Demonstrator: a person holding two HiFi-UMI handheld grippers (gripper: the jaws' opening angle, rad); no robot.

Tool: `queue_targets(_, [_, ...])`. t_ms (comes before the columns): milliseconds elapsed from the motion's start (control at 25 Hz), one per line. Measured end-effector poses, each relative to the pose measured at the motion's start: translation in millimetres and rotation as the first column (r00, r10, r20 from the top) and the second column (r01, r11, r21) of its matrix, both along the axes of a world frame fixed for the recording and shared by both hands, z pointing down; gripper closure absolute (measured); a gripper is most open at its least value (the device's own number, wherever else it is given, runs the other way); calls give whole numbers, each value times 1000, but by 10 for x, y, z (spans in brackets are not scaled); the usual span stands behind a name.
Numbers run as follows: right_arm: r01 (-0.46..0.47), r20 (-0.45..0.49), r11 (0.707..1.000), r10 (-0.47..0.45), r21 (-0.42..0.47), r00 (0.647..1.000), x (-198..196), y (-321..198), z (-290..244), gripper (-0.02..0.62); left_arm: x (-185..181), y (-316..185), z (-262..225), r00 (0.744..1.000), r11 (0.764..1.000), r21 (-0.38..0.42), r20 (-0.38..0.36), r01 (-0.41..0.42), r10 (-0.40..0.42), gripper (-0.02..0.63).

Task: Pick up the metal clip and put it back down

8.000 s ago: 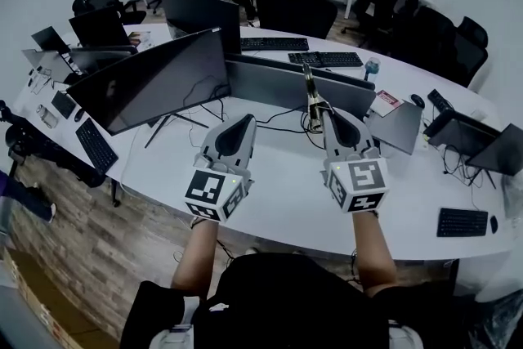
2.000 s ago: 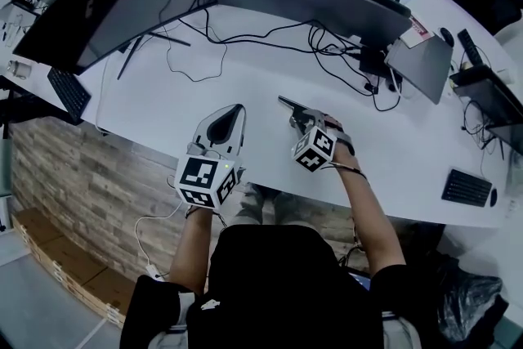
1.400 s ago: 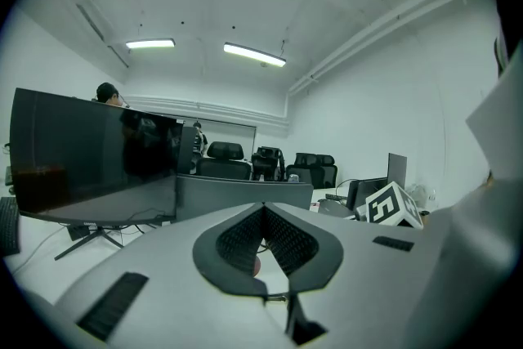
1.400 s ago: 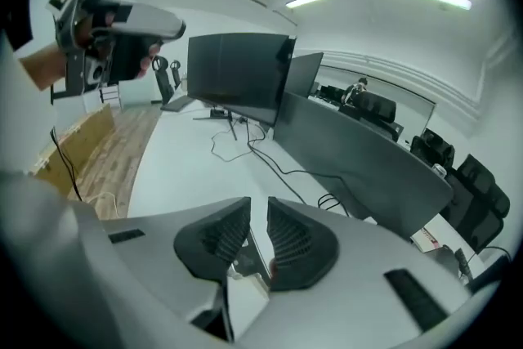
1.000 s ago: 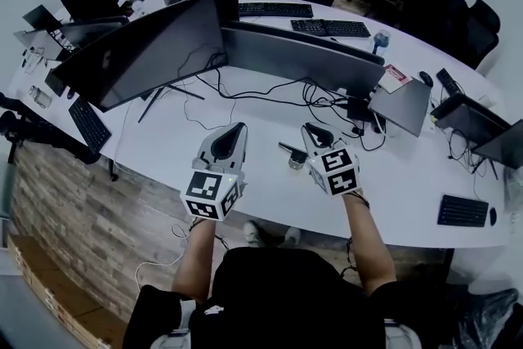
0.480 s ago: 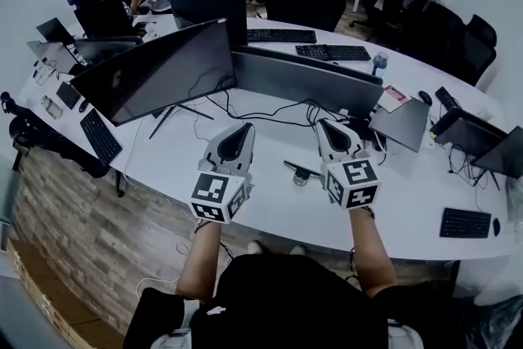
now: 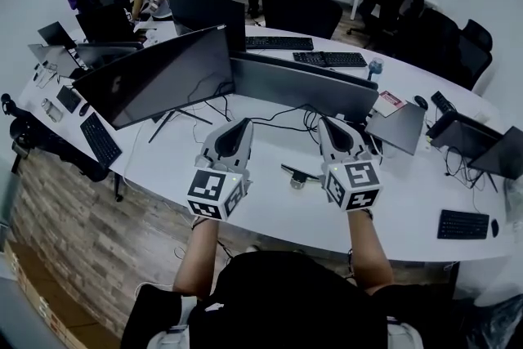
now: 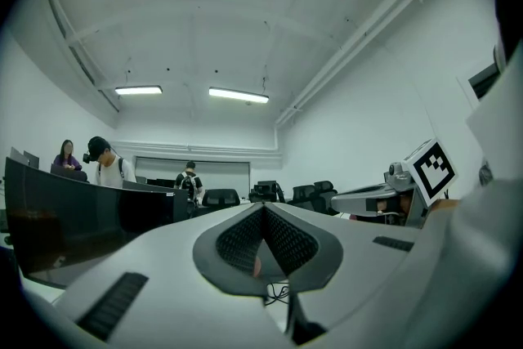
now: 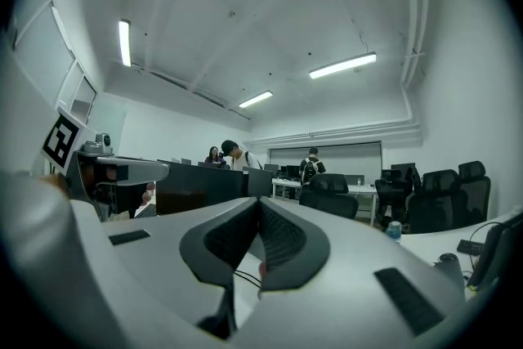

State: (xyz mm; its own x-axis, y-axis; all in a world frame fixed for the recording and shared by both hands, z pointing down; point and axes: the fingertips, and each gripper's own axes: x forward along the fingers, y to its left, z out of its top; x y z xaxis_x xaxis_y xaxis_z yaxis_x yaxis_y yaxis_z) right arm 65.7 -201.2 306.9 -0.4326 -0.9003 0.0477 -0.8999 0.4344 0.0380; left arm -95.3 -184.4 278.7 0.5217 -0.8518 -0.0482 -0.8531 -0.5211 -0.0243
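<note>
**Desk** (image 7: 167,169): white and curved, with a row of dark monitors (image 7: 159,76) along its far side. Both ends are cut off by the frame edges.

**Left gripper** (image 7: 239,123): held above the desk and pointed level. Its jaws are seen pressed together with nothing between them.

**Right gripper** (image 7: 328,123): likewise held level above the desk, with its jaws closed on nothing.

**Metal clip** (image 7: 297,175): laid on the bare desk top between the two grippers, nearer the right one and touched by neither.

**Step in hand:** nothing is gripped and the clip is down, so the task is judged to stand either at its close or before the lift. Which of the two cannot be settled here.

**Next move, should a lift remain:** the right gripper is to be opened, tipped downward and lowered over the clip.

**Hard to make out:** the clip is small and dark in the head view, and its form is not resolved. It is shown in neither gripper view, where only the room beyond the jaws is seen
</note>
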Motion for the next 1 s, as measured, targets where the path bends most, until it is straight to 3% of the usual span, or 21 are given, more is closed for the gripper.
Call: queue_targets(1000, [5,6,1000,-5,0,1000,5,50,38,572,40,49,1,1000,1000,3,-14,2,-2,594])
